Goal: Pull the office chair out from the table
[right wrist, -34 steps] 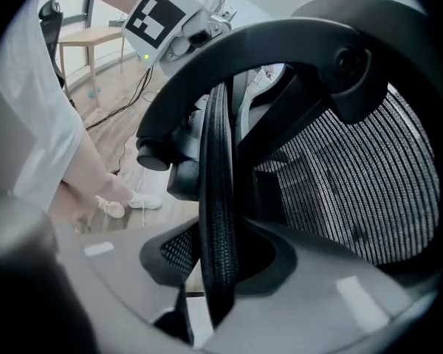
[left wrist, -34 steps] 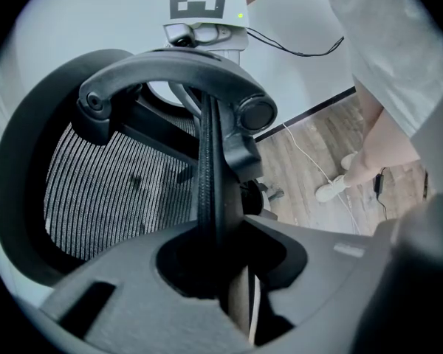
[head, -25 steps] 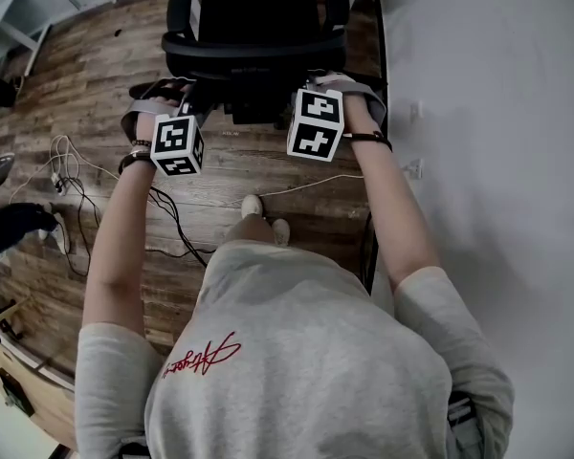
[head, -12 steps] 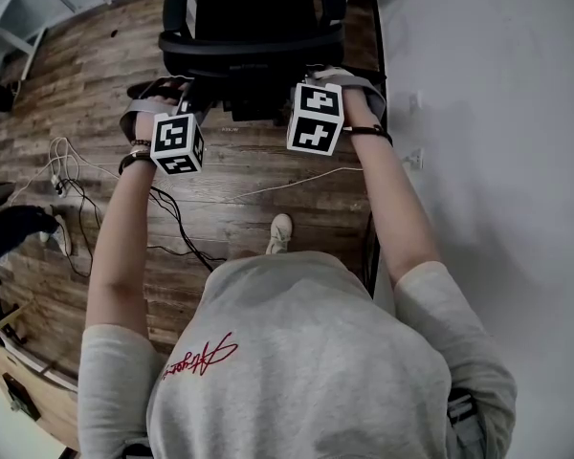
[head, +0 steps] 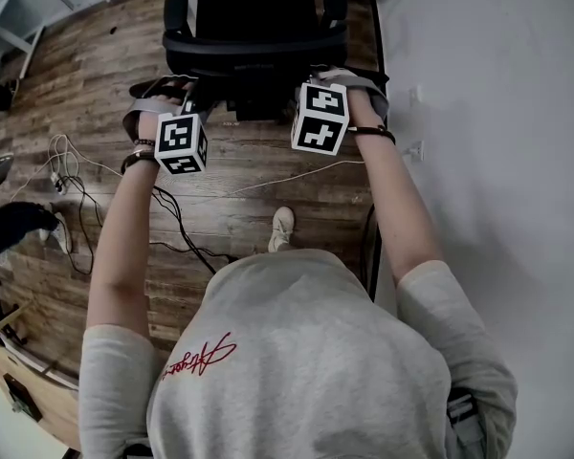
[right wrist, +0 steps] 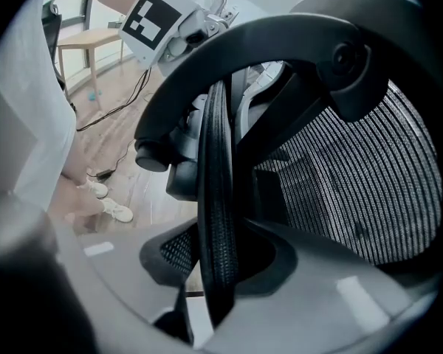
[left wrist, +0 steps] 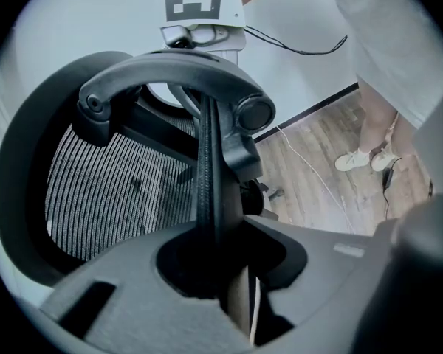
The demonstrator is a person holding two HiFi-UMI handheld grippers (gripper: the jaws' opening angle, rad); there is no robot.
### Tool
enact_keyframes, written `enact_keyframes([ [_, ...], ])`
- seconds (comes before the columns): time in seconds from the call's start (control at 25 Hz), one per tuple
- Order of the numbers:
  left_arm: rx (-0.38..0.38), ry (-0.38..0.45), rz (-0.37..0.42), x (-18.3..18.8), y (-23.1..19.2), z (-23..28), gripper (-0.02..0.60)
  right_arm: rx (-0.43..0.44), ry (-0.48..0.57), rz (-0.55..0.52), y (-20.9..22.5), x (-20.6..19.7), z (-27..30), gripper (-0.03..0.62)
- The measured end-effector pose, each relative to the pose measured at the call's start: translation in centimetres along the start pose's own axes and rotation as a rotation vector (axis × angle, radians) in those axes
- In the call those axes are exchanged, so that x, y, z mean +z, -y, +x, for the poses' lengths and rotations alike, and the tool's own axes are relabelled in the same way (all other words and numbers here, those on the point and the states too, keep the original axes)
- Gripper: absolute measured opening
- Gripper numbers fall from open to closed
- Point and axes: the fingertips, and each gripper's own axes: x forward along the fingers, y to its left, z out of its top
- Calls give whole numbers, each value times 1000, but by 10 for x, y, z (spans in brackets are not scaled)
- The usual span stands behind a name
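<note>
Black mesh on a black frame: the office chair (head: 253, 27) stands on the wood-plank floor (head: 86, 113) at the top of the head view, straight ahead of the person and close to the white wall (head: 497, 113) on its right. Its backrest faces the person.

Left tool (left wrist: 221, 271): jaws closed on the left side edge of the backrest (left wrist: 205, 161). The padded rim runs upright through the gap and both jaws press on it. The mesh panel (left wrist: 111, 190) lies to the left of the rim in the left gripper view.

Right tool (right wrist: 218, 271): jaws closed on the opposite side edge of the same backrest, the ribbed rim upright between them and gripped on both faces. A curved black bar (right wrist: 251, 39) arches across the chair back above the grip.

In the head view both arms are stretched forward, and the two marker cubes sit level with each other just below the chair's back.

Floor: loose cables (head: 172, 213) trail at the left, and a thin pale cord crosses below the cubes. One light shoe (head: 281, 229) shows between the arms. A wall socket (head: 416, 149) is on the wall beside the right forearm.
</note>
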Motion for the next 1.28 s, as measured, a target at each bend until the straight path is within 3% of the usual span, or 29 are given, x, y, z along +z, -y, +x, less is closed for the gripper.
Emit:
enact_keyframes([
  [1.28,0,17,22,7,65,-58,81,-10,-14,22,-80,28,-33,110],
])
